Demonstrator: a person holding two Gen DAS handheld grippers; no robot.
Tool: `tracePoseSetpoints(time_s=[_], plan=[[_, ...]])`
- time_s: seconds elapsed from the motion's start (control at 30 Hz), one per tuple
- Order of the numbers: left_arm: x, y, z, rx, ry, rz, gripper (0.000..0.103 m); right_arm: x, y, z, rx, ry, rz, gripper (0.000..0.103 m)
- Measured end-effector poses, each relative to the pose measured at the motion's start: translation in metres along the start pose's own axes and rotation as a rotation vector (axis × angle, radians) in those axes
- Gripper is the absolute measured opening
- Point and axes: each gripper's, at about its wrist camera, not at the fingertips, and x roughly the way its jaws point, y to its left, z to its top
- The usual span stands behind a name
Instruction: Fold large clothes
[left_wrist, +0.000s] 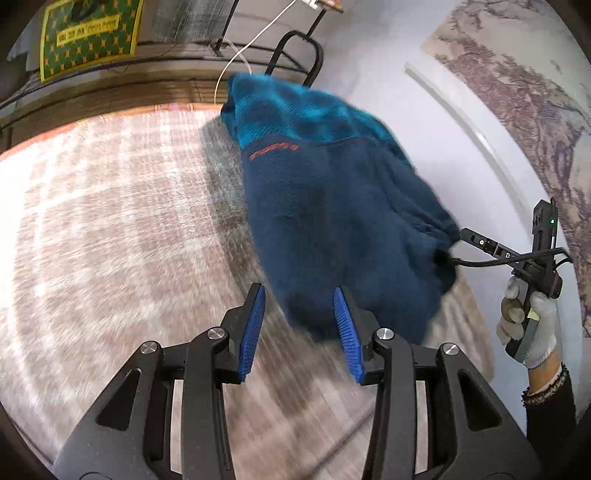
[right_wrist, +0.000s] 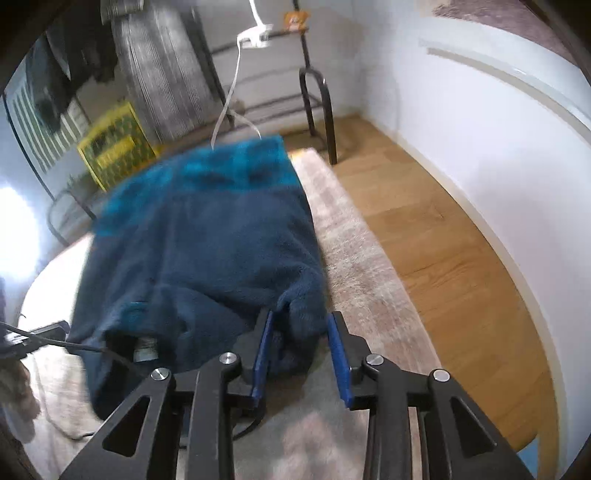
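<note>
A dark blue fleece garment (right_wrist: 199, 258), with a brighter teal band at its far end, is lying bunched on a pale checked rug (right_wrist: 354, 258) that is covering part of a wooden floor (right_wrist: 443, 229) beside a white wall (right_wrist: 498, 122). The right gripper (right_wrist: 301, 325) is sitting at the garment's near corner with its blue pads (right_wrist: 338, 354) spread apart; a fold of fleece is bulging between them, but nothing is pinched. The left gripper (left_wrist: 299, 299) is hovering over the rug at the garment's near edge, its fingers (left_wrist: 255, 325) also standing wide and holding nothing.

Only the left view is showing the gloved right hand (left_wrist: 532, 325) gripping its tool, a red mark on the fleece and a marbled wall panel (left_wrist: 524, 92). Only the right view is showing the bare floor and a black metal frame (right_wrist: 317, 107).

Motion blur is smearing the rug and the fleece, and the garment's shape is hard to make out.
</note>
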Motion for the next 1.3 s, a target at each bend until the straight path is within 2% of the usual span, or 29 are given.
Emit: tracePoseSetpoints(time_s=[0.2, 0.27, 0.47, 0.7, 0.83, 0.9, 1.13, 1.17, 1.2, 1.27, 1.3], plan=[[-0.085, -0.033, -0.021, 0.044, -0.100, -0.032, 0.041, -0.090, 0.007, -0.014, 0.005, -0.124, 0.010, 0.039], [-0.110, -0.041, -0.025, 0.069, -0.131, -0.028, 0.041, -0.117, 0.008, -0.015, 0.007, -0.160, 0.017, 0.045], [-0.195, -0.082, -0.046, 0.146, -0.234, -0.003, 0.041, -0.211, 0.023, -0.029, -0.039, -0.270, -0.027, 0.050], [-0.302, -0.120, -0.090, 0.217, -0.334, -0.002, 0.041, -0.309, 0.055, -0.055, -0.076, -0.360, -0.023, 0.052], [-0.359, -0.139, -0.114, 0.252, -0.389, -0.006, 0.042, -0.364, 0.078, -0.072, -0.109, -0.420, -0.020, 0.059], [-0.382, -0.145, -0.128, 0.255, -0.405, -0.011, 0.054, -0.388, 0.092, -0.082, -0.130, -0.445, -0.031, 0.062], [-0.453, -0.162, -0.187, 0.302, -0.445, -0.009, 0.057, -0.444, 0.143, -0.130, -0.216, -0.497, -0.024, 0.064], [-0.463, -0.165, -0.193, 0.313, -0.453, -0.005, 0.060, -0.450, 0.147, -0.135, -0.220, -0.501, -0.018, 0.065], [-0.474, -0.169, -0.202, 0.323, -0.465, 0.008, 0.067, -0.458, 0.152, -0.141, -0.224, -0.503, -0.012, 0.067], [-0.486, -0.171, -0.213, 0.329, -0.475, 0.014, 0.076, -0.465, 0.160, -0.150, -0.221, -0.499, -0.017, 0.074], [-0.490, -0.171, -0.221, 0.334, -0.480, 0.018, 0.077, -0.467, 0.165, -0.156, -0.218, -0.494, -0.021, 0.076]])
